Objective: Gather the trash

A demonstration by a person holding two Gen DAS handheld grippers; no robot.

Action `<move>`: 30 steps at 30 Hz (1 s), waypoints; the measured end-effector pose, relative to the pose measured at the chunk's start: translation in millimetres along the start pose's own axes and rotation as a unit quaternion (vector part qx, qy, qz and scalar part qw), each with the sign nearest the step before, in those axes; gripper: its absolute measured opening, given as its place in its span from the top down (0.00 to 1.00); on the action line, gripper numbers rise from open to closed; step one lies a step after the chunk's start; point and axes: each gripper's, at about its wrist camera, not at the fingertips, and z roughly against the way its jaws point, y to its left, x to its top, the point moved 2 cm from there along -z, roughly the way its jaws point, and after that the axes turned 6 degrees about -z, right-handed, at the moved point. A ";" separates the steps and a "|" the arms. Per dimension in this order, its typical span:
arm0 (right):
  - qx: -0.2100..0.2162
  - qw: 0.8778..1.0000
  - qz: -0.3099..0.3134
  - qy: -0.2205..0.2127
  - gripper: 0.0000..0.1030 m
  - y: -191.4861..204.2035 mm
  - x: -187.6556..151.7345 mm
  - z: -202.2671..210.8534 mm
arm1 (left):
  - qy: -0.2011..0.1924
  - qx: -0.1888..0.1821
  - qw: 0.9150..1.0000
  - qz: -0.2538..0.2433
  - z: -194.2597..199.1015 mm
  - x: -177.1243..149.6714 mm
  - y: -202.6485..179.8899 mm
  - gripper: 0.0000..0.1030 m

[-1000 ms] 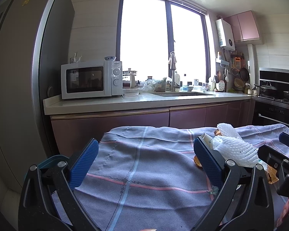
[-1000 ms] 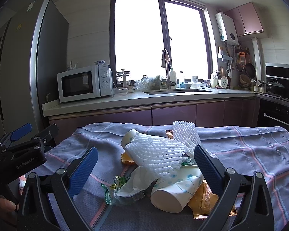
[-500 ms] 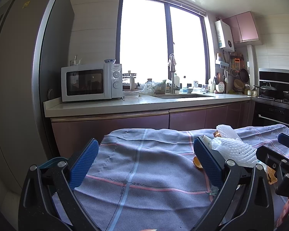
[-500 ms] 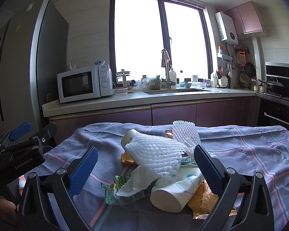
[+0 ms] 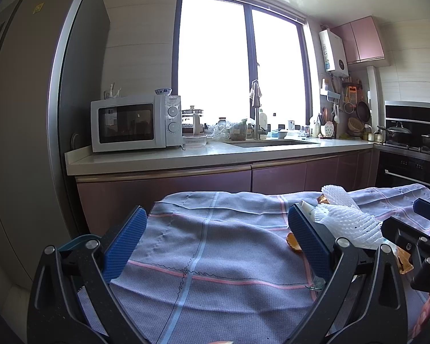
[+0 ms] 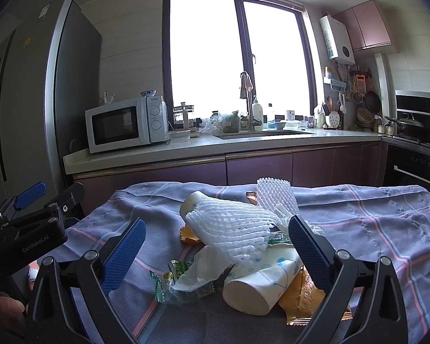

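A pile of trash lies on a table covered with a purple checked cloth [image 6: 372,229]. It holds white foam fruit nets [image 6: 232,229], a tipped paper cup [image 6: 261,283], a green wrapper [image 6: 169,283], white paper [image 6: 203,266] and orange wrappers [image 6: 304,298]. My right gripper [image 6: 215,246] is open and empty, just in front of the pile. My left gripper [image 5: 215,238] is open and empty over bare cloth [image 5: 215,246], left of the pile; the foam net [image 5: 349,226] shows at its right.
A kitchen counter [image 6: 215,149] with a microwave [image 6: 123,126], sink and bottles runs behind the table. A tall fridge [image 5: 23,114] stands at the left. A stove with pots [image 6: 410,126] is at the right.
The left wrist view has shifted down slightly, so the counter and table appear a little higher. The right gripper and the trash pile have stayed put.
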 end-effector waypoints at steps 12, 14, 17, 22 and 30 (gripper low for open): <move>-0.005 1.000 -0.011 0.017 0.06 -12.7 -5.7 -1.0 | 0.007 -0.019 1.000 -0.008 -1.7 -1.3 -6.6 0.06; -0.006 1.000 -0.015 0.022 0.06 -16.7 -7.1 -2.1 | 0.012 -0.027 1.000 -0.010 -3.1 -2.2 -9.0 0.06; -0.009 0.999 -0.021 0.029 0.07 -22.0 -8.6 -3.3 | 0.019 -0.042 0.999 -0.013 -6.2 -3.4 -12.7 0.06; -0.013 0.999 -0.029 0.040 0.07 -29.4 -9.8 -5.6 | 0.029 -0.062 0.997 -0.024 -10.8 -6.9 -23.5 0.06; 0.002 0.996 -0.041 0.075 0.07 -37.7 -10.0 -19.5 | 0.051 -0.095 0.993 -0.041 -21.0 -14.4 -44.2 0.06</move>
